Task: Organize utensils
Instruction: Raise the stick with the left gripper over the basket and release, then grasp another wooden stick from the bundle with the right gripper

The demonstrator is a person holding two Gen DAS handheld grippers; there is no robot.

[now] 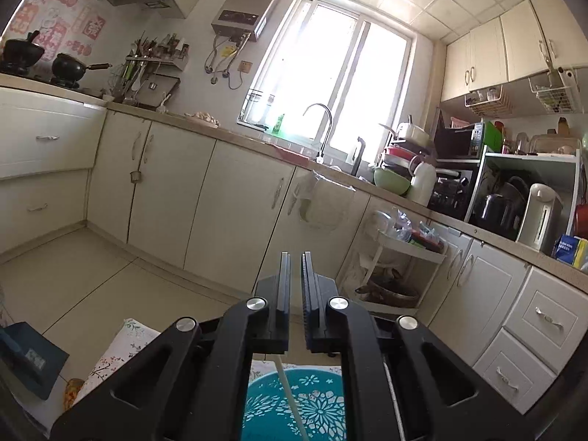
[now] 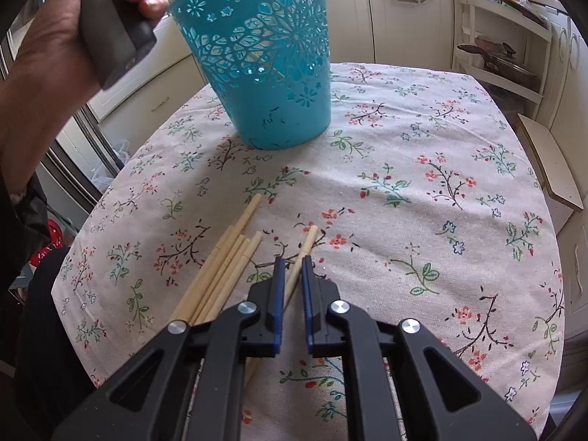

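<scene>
Only the right wrist view shows the loose chopsticks (image 2: 220, 275) on the cloth-covered worktop (image 2: 422, 202); the right tool (image 2: 292, 261) is nearly closed around one chopstick (image 2: 299, 261). The left tool (image 1: 296, 255) is closed and empty above the teal basket (image 1: 316, 404), which holds one chopstick (image 1: 290, 397).

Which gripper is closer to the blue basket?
Left. The left gripper is above the blue basket, a chopstick standing inside it. The right gripper is low over the table, shut on a chopstick.
</scene>
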